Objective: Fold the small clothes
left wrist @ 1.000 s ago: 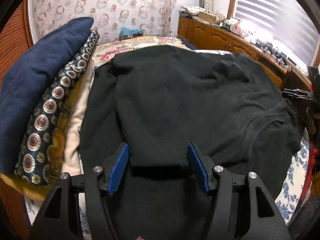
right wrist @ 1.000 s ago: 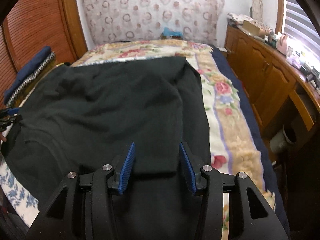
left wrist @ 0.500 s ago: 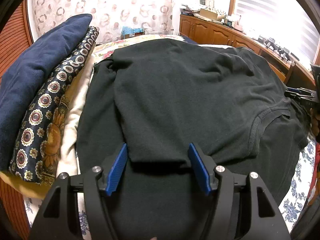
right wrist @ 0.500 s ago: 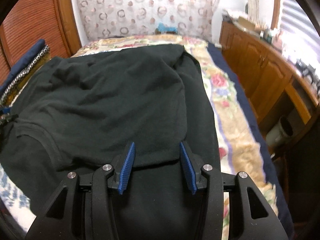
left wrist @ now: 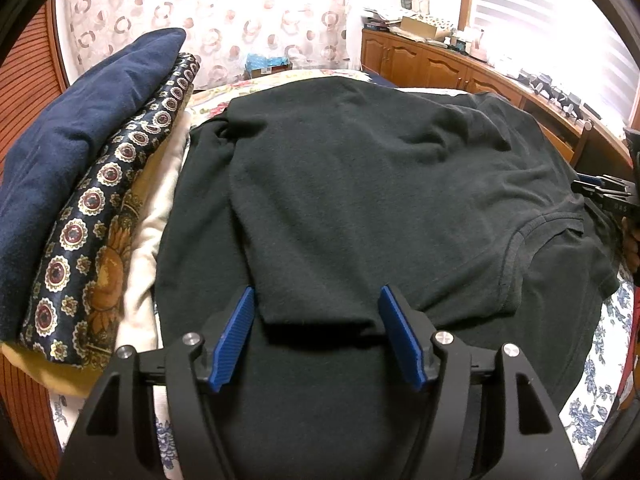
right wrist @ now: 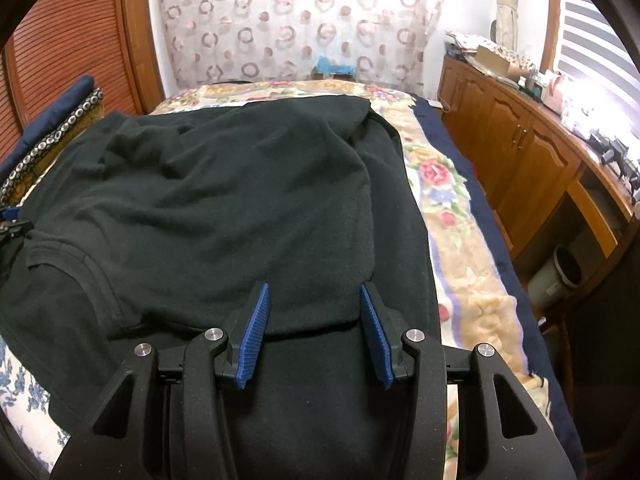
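- The left gripper (left wrist: 318,334) has opened its jaws a bit wider than a second ago. The folded-over edge of the black shirt (left wrist: 360,200) lies between the blue pads (left wrist: 234,340), but the pads do not squeeze it. I think the shirt flap was just let go so it can lie flat.
- In the left view, the neck hole of the shirt shows more now, at the middle right of the picture.
- The right gripper (right wrist: 316,336) looks about the same as before. Its jaws stand partly open, with the other end of the folded edge between the pads (right wrist: 256,336). The pads seem to stand clear of the cloth, so it looks let go here too.
- The black shirt fills the middle of both pictures. It is spread on the flowery bed cover (right wrist: 452,216), likely because a flat, soft bed is a good place to fold.
- The far half of the shirt is laid over the near half, so one fold looks done.
- A pile of folded blankets (left wrist: 80,184) sits at the left of the left view, beside the shirt and out of the way.
- The wooden cabinets (right wrist: 520,152) are at the right of the right view, away from the shirt.
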Available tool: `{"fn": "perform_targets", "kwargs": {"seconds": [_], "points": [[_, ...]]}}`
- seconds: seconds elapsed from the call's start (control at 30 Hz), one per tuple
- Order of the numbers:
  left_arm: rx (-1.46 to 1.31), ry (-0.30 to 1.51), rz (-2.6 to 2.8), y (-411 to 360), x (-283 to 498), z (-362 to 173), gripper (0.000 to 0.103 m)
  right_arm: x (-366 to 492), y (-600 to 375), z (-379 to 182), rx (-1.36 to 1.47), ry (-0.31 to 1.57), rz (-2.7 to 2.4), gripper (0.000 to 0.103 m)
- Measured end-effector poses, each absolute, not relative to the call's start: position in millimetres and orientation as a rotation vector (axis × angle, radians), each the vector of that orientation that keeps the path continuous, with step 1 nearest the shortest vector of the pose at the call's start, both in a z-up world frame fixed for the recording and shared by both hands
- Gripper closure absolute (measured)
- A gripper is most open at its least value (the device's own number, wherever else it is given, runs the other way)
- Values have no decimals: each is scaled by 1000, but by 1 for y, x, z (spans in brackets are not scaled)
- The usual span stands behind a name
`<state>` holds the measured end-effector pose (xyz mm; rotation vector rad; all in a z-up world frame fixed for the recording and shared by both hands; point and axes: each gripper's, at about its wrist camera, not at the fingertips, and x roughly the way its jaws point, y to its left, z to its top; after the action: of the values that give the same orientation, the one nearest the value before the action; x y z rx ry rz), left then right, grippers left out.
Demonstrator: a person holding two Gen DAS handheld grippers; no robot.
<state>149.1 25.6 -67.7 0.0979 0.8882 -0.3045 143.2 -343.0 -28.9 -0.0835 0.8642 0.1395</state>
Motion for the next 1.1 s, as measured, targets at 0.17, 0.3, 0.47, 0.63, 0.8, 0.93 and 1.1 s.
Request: {"fn": "perform_targets", "kwargs": {"seconds": [0.17, 0.3, 0.47, 0.63, 0.8, 0.93, 1.1], "points": [[-8, 882, -361, 36, 147, -64, 56, 143, -343, -29, -82, 865, 140, 57], [-67, 875, -331, 49, 153, -61, 65, 143, -343, -29, -81, 864, 140, 57], [-79, 878, -324, 52, 156, -63, 78, 143, -343, -29, -83, 862, 139, 57], [-49, 837, -343, 40, 148, -56, 99, 142, -338, -27, -89, 850, 168, 82], [-66, 763, -369, 35, 134, -31, 101, 138, -336, -19, -82, 820, 212, 99], [-79, 706, -389, 33, 119, -11, 101, 128, -337, 4, -70, 758, 227, 100], [-108, 648, -409, 38, 95, 10, 101, 113, -335, 35, -75, 699, 249, 100]]}}
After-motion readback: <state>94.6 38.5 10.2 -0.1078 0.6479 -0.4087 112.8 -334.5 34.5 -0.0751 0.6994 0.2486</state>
